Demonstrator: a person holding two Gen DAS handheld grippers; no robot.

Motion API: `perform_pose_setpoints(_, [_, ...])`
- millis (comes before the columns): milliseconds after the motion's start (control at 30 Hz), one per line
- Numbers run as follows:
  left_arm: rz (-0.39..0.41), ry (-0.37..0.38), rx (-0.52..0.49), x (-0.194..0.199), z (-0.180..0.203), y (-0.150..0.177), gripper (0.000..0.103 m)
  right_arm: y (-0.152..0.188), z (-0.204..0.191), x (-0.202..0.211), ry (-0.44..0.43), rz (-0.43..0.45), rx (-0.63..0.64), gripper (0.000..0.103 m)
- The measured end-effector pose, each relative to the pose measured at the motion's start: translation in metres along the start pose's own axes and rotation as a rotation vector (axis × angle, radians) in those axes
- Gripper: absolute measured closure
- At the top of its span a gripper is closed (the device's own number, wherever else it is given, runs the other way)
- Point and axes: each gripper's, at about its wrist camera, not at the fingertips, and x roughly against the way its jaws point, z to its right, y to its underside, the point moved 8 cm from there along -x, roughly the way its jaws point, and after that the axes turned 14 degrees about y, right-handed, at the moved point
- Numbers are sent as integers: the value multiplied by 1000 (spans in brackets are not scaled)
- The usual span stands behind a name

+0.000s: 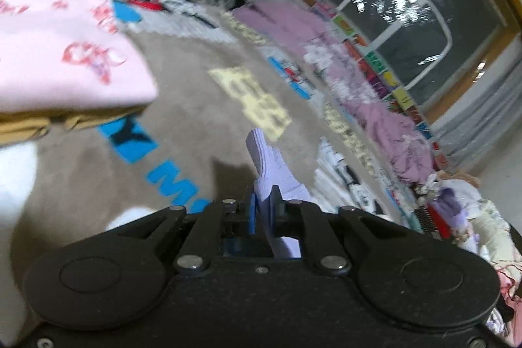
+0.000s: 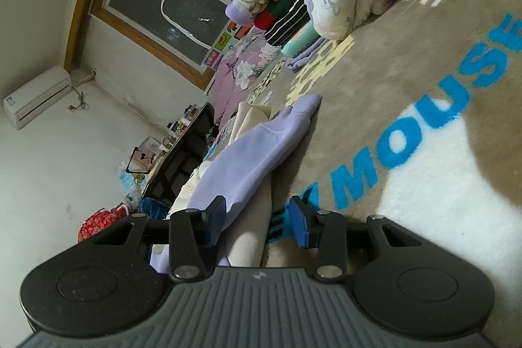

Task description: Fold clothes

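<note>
Two grippers: both at one lavender garment, a sock or glove by its look; which cannot be told.
Left gripper: jaws pressed together on one end of the garment.
Right gripper: jaws apart, left pad touching the fabric.
Garment position: raised over the grey rug, free end pointing away from both cameras.
Long axis: runs forward, along the fingers.
Nearer arm: left has it; judged next, right closes on it.
Stack: pink folded cloth to the left.

Your right wrist view reads "MOUSE" in bright blue letters across the beige plush blanket; your left wrist view catches only a blurred blue "M".
</note>
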Motion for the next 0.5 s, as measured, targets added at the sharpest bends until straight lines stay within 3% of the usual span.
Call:
perform_pose_setpoints(133, [41,-192,-201,9,9,-6,94,2,-1,1,6,0,7,61])
perform_pose_setpoints(200, [63,-189,-263,13,23,-9,94,2,-1,1,6,0,7,61])
perform_pose_setpoints(333, [-4,-85,-350,-1,48,0,93,2,0,1,7,-1,9,61])
perform_pose_setpoints(500, [-64,-54,-294,-26,31,-15,59,2,0,2,8,-3,12,60])
